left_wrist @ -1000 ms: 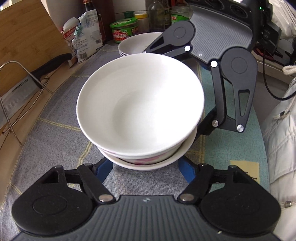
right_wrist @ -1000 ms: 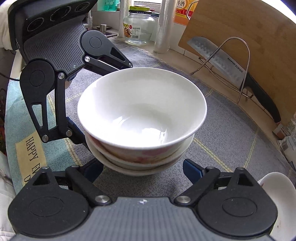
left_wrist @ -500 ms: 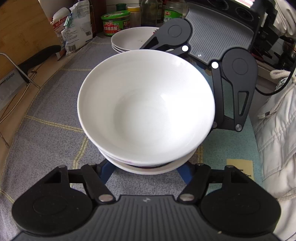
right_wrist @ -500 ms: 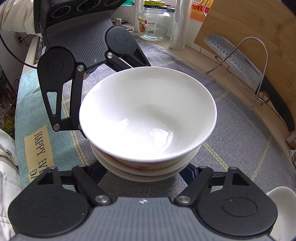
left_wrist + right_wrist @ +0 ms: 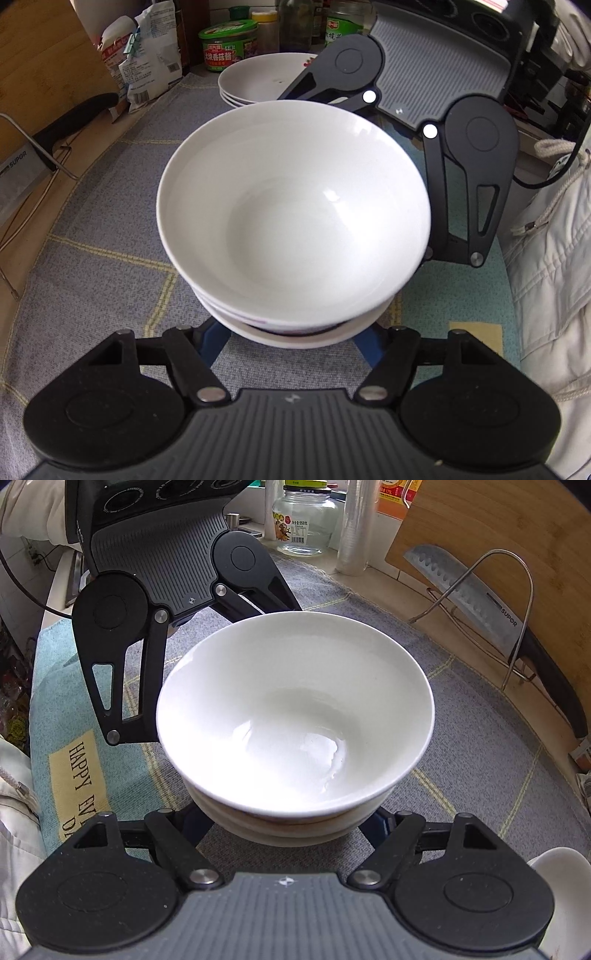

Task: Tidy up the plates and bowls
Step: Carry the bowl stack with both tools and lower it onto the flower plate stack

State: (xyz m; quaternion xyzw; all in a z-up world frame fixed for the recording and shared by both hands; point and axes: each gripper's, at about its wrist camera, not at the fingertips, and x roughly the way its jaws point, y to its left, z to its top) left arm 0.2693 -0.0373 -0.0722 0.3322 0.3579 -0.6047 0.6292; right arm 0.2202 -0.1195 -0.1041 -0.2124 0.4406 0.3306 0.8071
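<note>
So the stack of bowls (image 5: 295, 229) is now up off the surface (image 5: 92, 229), cradled between both grippers. Compared with a second ago, the left wrist view has swung toward the plates (image 5: 258, 79) at 12 o'clock: they sit bigger and closer in frame now, and the knife rack that filled the 9 o'clock side has slid mostly out of the picture. To me that reads as the stack being carried toward the plates, so the bowls probably end up next to them.

Left gripper (image 5: 293, 341): its blue fingers (image 5: 212, 341) spread wide under the bottom bowl, pressing the base from either side, as far as I can see. Right gripper (image 5: 291, 823) looks the same from the opposite side, jaws wide and wedged against the lowest bowl.

What I can't make out: the actual contact points, since the bowls cover the fingertips in both views. Bowl count is fuzzy too, at least two or three rims show. The white thing (image 5: 557, 878) at 4 o'clock in the right view is cut off, maybe another dish.
</note>
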